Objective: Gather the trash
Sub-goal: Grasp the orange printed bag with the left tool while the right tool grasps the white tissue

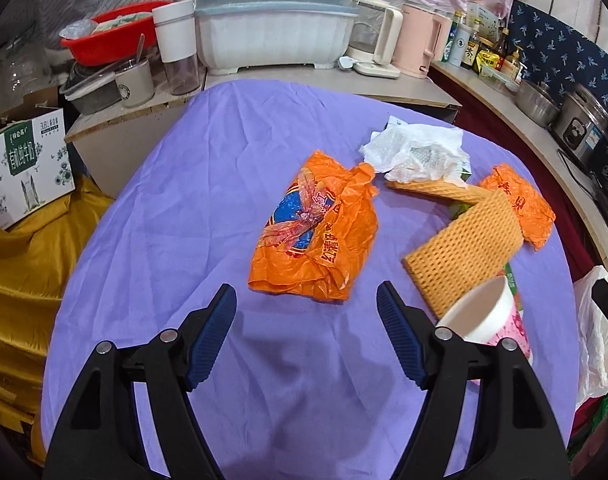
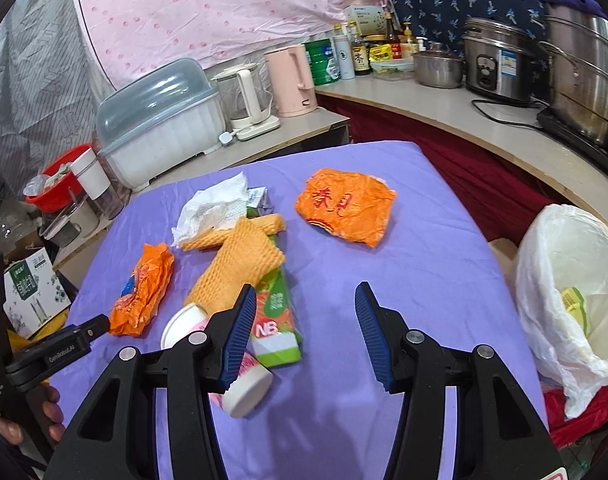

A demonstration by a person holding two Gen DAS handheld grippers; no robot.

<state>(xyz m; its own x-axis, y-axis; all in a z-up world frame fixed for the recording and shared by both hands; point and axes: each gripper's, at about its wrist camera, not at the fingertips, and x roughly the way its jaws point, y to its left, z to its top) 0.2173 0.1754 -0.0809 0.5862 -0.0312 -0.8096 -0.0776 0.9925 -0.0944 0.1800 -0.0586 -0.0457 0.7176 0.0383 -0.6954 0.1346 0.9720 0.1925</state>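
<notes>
Left wrist view, left to right: left gripper spread wide, nothing between the jaws, hovering over bare purple cloth. Just above and ahead of it, centre frame, a crumpled orange bag, long axis running from lower left to upper right, nearest edge just beyond the fingertips. Further right: white tissue, a folded strip of yellow foam netting, a second orange wrapper at the right edge of the cloth, and a paper cup tipped on its side beside the right finger. Right wrist view: right gripper about half spread, empty; cup and a green carton lie at its left finger, partly behind it. The second orange wrapper sits above centre, well apart. White-lined bin at right edge, off the table. Judgement: left hand is nearer the orange bag, lying straight ahead; right hand is nearer the bin.
</notes>
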